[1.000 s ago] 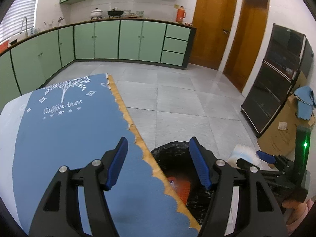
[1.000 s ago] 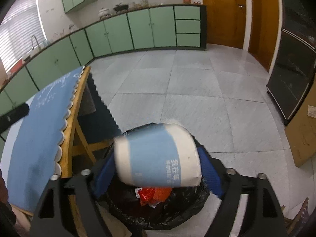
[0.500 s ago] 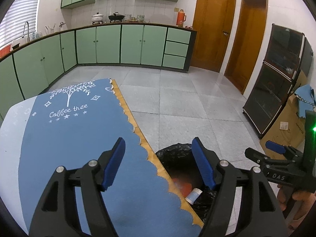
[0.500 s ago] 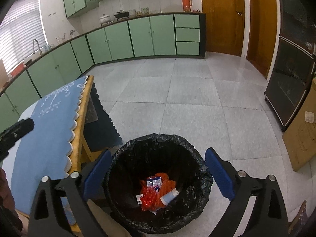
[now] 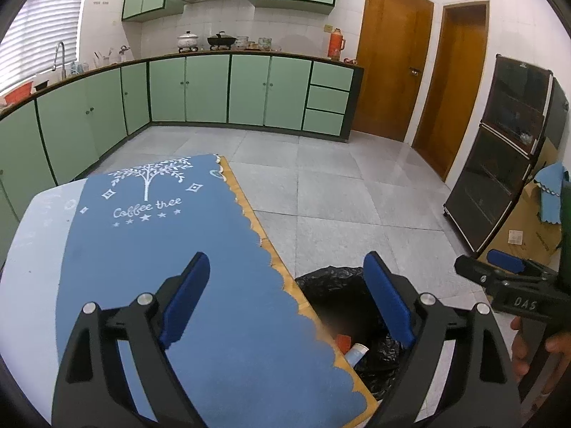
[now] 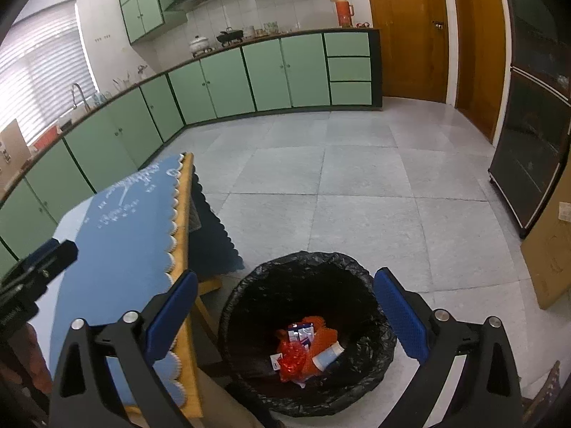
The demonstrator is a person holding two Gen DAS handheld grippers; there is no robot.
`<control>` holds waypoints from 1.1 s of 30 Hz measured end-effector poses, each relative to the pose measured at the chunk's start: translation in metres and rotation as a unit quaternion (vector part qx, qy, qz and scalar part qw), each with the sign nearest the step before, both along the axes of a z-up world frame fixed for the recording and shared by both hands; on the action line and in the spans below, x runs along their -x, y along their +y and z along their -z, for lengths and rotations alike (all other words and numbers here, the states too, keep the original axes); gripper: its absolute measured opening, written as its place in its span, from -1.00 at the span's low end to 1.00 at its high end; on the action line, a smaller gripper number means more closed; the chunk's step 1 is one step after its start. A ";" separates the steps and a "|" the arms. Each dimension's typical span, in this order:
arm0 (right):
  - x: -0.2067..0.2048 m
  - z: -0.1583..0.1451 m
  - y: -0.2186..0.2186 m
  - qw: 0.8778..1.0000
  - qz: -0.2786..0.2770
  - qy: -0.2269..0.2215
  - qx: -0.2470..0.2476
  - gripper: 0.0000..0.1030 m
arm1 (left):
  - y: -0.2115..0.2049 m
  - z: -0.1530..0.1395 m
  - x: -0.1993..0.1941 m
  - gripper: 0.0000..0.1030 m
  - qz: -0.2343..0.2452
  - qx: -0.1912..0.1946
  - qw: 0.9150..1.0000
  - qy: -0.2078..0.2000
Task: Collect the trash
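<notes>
**Both grippers empty above the lined bin**

The right gripper point(image 6: 285, 317) hangs over the trash bin point(image 6: 383, 351), which stands on the tiled floor just beside the bench point(image 6: 183, 221). Its blue fingers point(image 6: 399, 315) are spread wide, with nothing between them but the view down into the bin. The bin is lined with a black bag, and at its bottom lies the collected trash: a crumpled orange-red wrapper point(image 6: 296, 356), a small white carton point(image 6: 301, 333) on top of it, and a blue and white paper cup point(image 6: 326, 353) on its side against the wrapper.

The left gripper point(image 5: 287, 301) is held over the bench edge, above the blue cloth point(image 5: 150, 249) printed with a white tree and the words "Coffee tree". Its fingers point(image 5: 185, 296) are opening and hold nothing. In the left wrist view the bin shows beyond the bench edge, between the fingers, with the cup's rim peeking out.

At the right edge of that view the right gripper appears, gripped by a hand point(image 5: 531, 342). Green kitchen cabinets point(image 5: 214, 89) run along the far walls
</notes>
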State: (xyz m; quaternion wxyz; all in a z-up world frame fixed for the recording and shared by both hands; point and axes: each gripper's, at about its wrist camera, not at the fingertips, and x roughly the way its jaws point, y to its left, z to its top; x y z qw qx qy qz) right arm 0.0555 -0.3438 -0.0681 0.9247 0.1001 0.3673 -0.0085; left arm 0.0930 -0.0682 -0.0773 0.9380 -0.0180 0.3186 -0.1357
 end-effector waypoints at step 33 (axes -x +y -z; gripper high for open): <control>0.046 -0.071 0.048 0.998 -0.040 -0.056 0.004 0.88 | 0.019 -0.063 0.058 0.71 -0.021 -0.020 0.999 -0.046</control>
